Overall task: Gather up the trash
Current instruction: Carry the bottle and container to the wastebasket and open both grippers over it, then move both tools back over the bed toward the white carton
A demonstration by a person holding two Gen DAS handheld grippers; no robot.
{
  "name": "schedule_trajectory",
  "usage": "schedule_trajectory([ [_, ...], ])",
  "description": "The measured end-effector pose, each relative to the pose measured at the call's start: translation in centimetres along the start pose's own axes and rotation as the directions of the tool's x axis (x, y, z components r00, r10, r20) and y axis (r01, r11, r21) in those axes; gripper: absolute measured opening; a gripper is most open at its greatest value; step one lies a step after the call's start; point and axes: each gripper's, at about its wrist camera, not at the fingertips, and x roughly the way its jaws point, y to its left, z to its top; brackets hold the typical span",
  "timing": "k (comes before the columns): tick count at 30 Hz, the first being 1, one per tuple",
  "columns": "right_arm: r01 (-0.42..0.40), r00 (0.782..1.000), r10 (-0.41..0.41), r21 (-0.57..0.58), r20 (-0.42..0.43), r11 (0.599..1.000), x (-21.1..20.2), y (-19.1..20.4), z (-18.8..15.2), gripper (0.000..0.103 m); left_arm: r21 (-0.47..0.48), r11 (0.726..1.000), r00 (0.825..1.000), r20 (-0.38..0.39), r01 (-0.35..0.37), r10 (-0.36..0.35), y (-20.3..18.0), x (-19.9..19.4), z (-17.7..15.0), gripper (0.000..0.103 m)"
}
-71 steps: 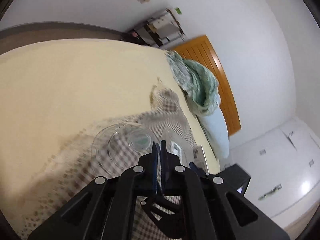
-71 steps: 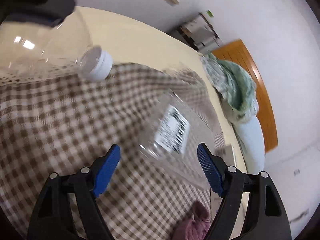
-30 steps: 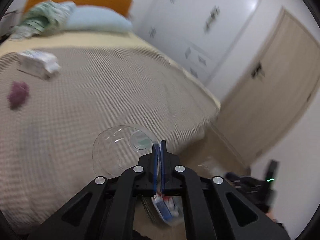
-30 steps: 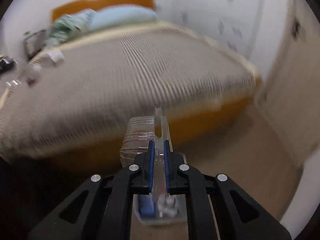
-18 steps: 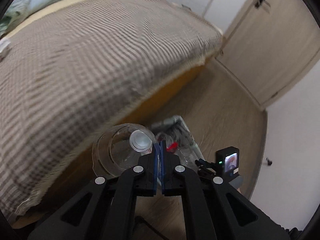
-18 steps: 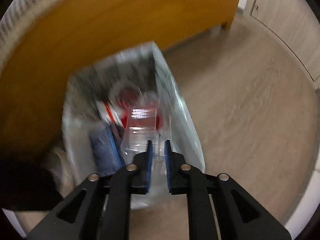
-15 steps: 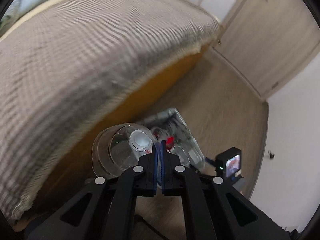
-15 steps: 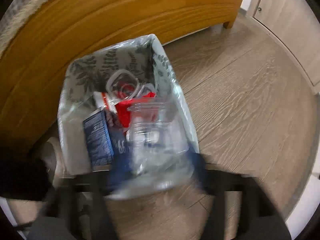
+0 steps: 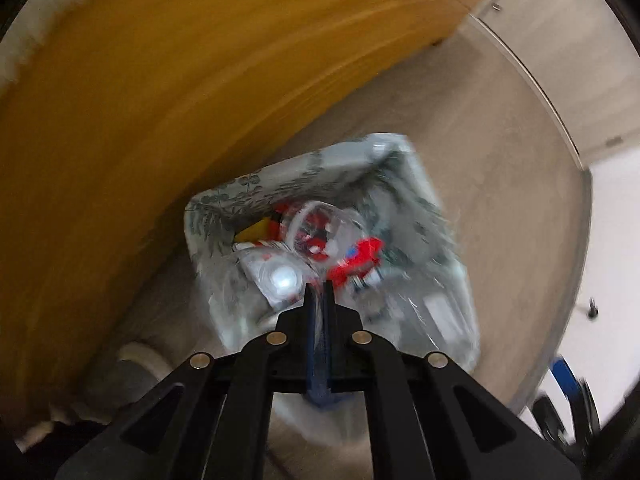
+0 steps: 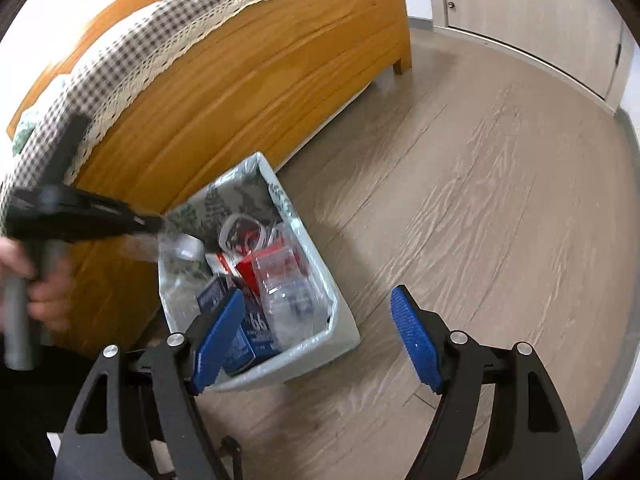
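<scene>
Both grippers, left gripper [image 9: 318,292] and right gripper [image 10: 318,336], have black angular arms with silver round screws. Finger pads [image 10: 416,344] are blue and textured. The left hand [image 10: 44,288] shows bare skin.

A big wooden bed frame [image 10: 248,76] fills the upper left. A checked blanket [image 10: 132,40] lies on top. The wood floor [image 10: 480,168] spreads right.

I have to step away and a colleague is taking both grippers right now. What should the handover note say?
Right gripper: open, empty, beside the lined trash bin on the floor by the bed frame. One clear bottle lies in the bin among cartons.
Left gripper: shut on a second clear bottle, held over the bin's opening, not yet dropped.
Done: one bottle binned.
Left: release the left bottle, then check the bed for more trash; the bed top is not visible now.
</scene>
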Motion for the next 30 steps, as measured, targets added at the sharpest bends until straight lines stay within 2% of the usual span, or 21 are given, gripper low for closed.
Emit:
schedule_trajectory([
  [2,-0.016,1.000,0.016,0.018,0.001,1.000,0.3,0.2,0.2,0.073,-0.085,0.994,0.998,-0.004,-0.066,0.066,1.8,2.6,0.2,0.022],
  [5,-0.024,1.000,0.024,0.007,0.013,1.000,-0.1,0.7,0.3,0.073,-0.201,0.977,0.998,-0.021,-0.066,0.063,4.4,4.2,-0.6,0.026],
  [6,-0.025,1.000,0.025,-0.001,0.016,1.000,-0.1,0.9,0.3,0.073,-0.208,0.976,0.998,-0.019,-0.063,0.061,4.6,4.1,-0.5,0.036],
  [8,-0.020,1.000,0.021,-0.020,0.007,1.000,0.2,1.4,0.4,0.073,-0.220,0.975,0.999,0.006,-0.041,0.043,4.9,3.3,-0.2,0.050],
  [11,-0.015,1.000,0.015,-0.025,0.005,1.000,0.2,1.7,0.6,0.073,-0.245,0.969,0.999,0.052,0.007,0.006,4.9,1.6,0.0,0.053],
  [13,-0.015,1.000,0.016,-0.028,0.011,0.999,-0.1,1.9,1.0,0.073,-0.240,0.971,0.999,0.035,0.008,0.000,4.8,0.7,-0.1,0.053],
  [15,-0.008,1.000,0.009,-0.037,0.029,0.999,-0.8,2.2,1.3,0.073,-0.214,0.977,1.000,0.016,-0.013,0.017,4.4,-0.6,-0.4,0.053],
  [18,-0.001,0.999,0.003,-0.048,0.049,0.999,-1.9,2.7,1.9,0.073,-0.153,0.988,1.000,0.016,0.019,-0.017,3.2,-3.7,-0.9,0.053],
  [22,0.013,0.997,-0.007,-0.074,0.078,0.997,-3.8,4.1,3.2,0.073,-0.074,0.992,0.993,0.058,0.104,-0.100,1.6,-9.7,-2.4,0.053],
  [24,0.020,0.994,-0.008,-0.106,0.112,0.994,-5.5,5.6,4.2,0.073,-0.010,0.988,0.981,0.120,0.156,-0.154,1.0,-13.7,-3.0,0.053],
  [25,0.017,0.992,-0.002,-0.121,0.123,0.993,-6.1,6.3,4.5,0.073,0.018,0.983,0.968,0.169,0.184,-0.184,1.4,-16.2,-3.4,0.053],
  [27,0.019,0.989,0.007,-0.171,0.150,0.985,-7.5,8.3,5.5,0.073,0.059,0.977,0.935,0.286,0.203,-0.211,3.3,-21.6,-4.7,0.066],
  [29,0.020,0.983,0.021,-0.221,0.182,0.975,-8.9,10.9,6.6,0.073,0.082,0.978,0.882,0.423,0.191,-0.208,6.5,-26.8,-6.1,0.069],
  [30,0.011,0.980,0.040,-0.253,0.196,0.967,-9.8,13.0,7.3,0.073,0.071,0.983,0.864,0.470,0.167,-0.181,8.3,-28.9,-6.7,0.070],
])
